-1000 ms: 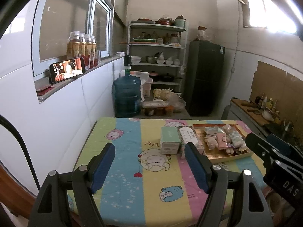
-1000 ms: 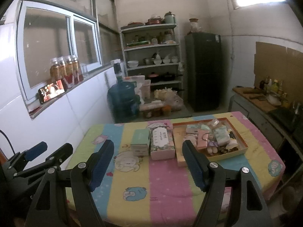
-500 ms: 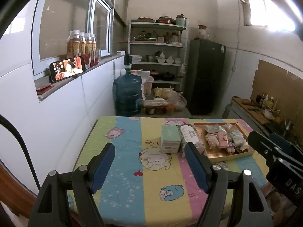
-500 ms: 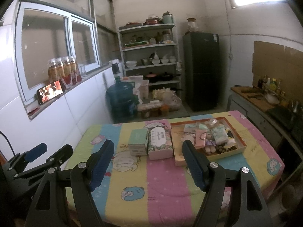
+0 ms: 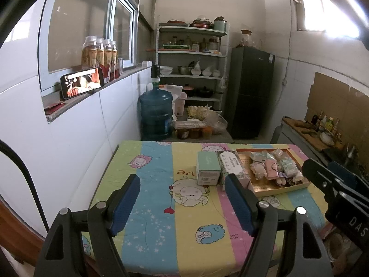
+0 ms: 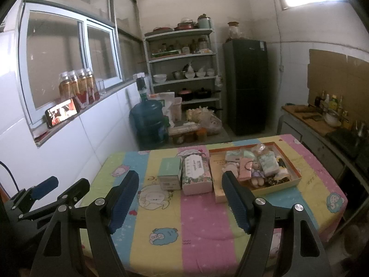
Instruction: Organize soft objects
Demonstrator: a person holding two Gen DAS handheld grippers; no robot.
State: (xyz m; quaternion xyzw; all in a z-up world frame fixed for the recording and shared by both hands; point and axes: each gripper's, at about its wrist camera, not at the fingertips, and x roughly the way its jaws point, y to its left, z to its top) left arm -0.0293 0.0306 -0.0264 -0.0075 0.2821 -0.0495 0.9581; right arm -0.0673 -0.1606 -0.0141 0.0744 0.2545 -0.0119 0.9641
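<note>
Soft toys and padded packets (image 6: 256, 166) are piled in a shallow tray with an orange rim (image 6: 297, 179) on the far right part of a table covered by a striped cartoon cloth (image 6: 196, 219). Just left of the tray a floral box (image 6: 196, 174) is seen, and a mint-green box (image 6: 170, 173) touches its left side. The left gripper (image 5: 183, 204) is held above the near end of the table, its blue-padded jaws spread wide with nothing between them. The right gripper (image 6: 180, 202) is likewise held spread and empty, well short of the tray.
</note>
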